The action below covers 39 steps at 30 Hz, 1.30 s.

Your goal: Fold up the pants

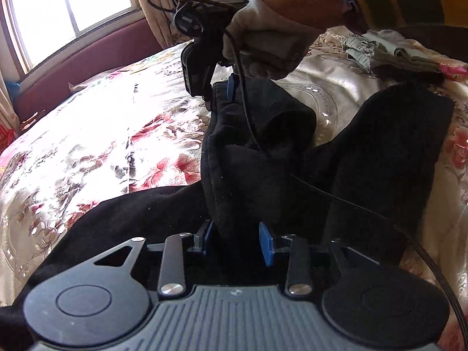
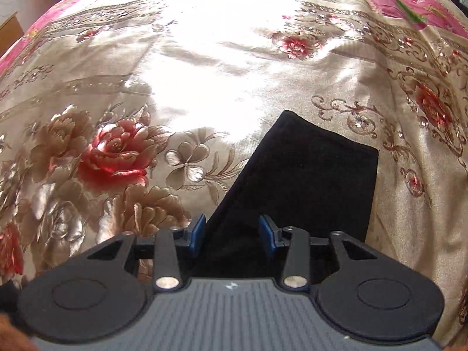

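Observation:
Black fleece pants (image 1: 248, 175) lie on a floral satin bedspread (image 1: 87, 146). One leg rises in a bunched ridge from my left gripper (image 1: 235, 241) up to my right gripper (image 1: 219, 96), which a gloved hand (image 1: 257, 29) holds at the cuff. The left jaws stand apart. The ridge sits between them against the left pad, while the right pad's blue face shows bare. In the right wrist view my right gripper (image 2: 232, 234) points down over a flat pant leg (image 2: 307, 175). Both blue pad faces show bare, with cloth between and under them.
A pile of folded light clothes (image 1: 380, 49) lies at the bed's far right. A maroon headboard (image 1: 87, 58) and a bright window (image 1: 73, 0) are at the back left. A black cable (image 1: 424, 248) trails across the pants. Bare bedspread (image 2: 204, 73) stretches beyond the leg.

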Motion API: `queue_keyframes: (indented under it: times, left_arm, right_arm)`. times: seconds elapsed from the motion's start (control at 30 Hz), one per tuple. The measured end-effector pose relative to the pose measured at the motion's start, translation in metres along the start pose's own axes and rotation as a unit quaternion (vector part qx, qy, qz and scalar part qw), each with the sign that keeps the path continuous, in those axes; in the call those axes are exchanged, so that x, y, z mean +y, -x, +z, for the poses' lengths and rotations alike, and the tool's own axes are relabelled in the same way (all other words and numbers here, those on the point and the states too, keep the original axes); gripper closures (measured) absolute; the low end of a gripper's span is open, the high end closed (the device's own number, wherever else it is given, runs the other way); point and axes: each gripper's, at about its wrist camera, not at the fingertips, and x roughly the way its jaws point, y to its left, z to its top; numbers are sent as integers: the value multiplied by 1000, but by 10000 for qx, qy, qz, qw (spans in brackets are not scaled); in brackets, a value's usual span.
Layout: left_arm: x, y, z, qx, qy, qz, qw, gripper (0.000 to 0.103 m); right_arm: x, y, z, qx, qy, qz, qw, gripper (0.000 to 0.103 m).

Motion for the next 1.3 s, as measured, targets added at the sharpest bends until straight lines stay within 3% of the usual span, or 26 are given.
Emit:
queue_keyframes:
  times: [0.23, 0.27, 0.33, 0.4, 0.47, 0.6, 0.77, 0.93, 1.07, 1.2, 1.3]
  left_arm:
    - [-2, -5, -4, -75, -44, -18, 10000, 50]
    - [0, -4, -4, -82, -1, -20, 10000, 50]
    - [4, -2, -5, -105, 89, -9, 9999, 57]
    - [10, -2, -6, -95, 222, -53, 9997, 70]
    - [13, -1, -6, -86, 307, -97, 9994, 75]
    - [9, 5, -2, -165, 185, -32, 9997, 79]
    - [1, 15, 6, -253, -91, 39, 9996, 80]
    - [-11, 30, 12, -416, -348, 32, 9985, 80]
    - [-30, 39, 13, -520, -673, -75, 9963, 80]
    - [-57, 39, 5, -459, -1233, -116, 9912, 80]
    - [-73, 34, -5, -330, -1568, -197, 9869, 80]
  right_arm:
    - [11, -17, 13, -128, 158, -681, 9975, 53]
    - [10, -17, 13, -133, 139, -681, 9975, 55]
    - [4, -13, 12, -118, 107, -647, 9978, 73]
    - [-5, -8, 9, -89, 50, -478, 9988, 92]
    - [-16, 0, 4, -117, -17, -353, 9993, 98]
    - [-43, 26, -4, -396, -231, -86, 9989, 99]
    - [-89, 93, -29, -1006, -654, 416, 9919, 99]
    - [-152, 171, -86, -1640, -1243, 808, 9753, 99]
    - [-198, 211, -149, -1896, -1706, 791, 9637, 99]
    - [-233, 222, -219, -2010, -2346, 772, 9479, 99]
    - [-253, 201, -263, -1815, -2829, 732, 9390, 99]
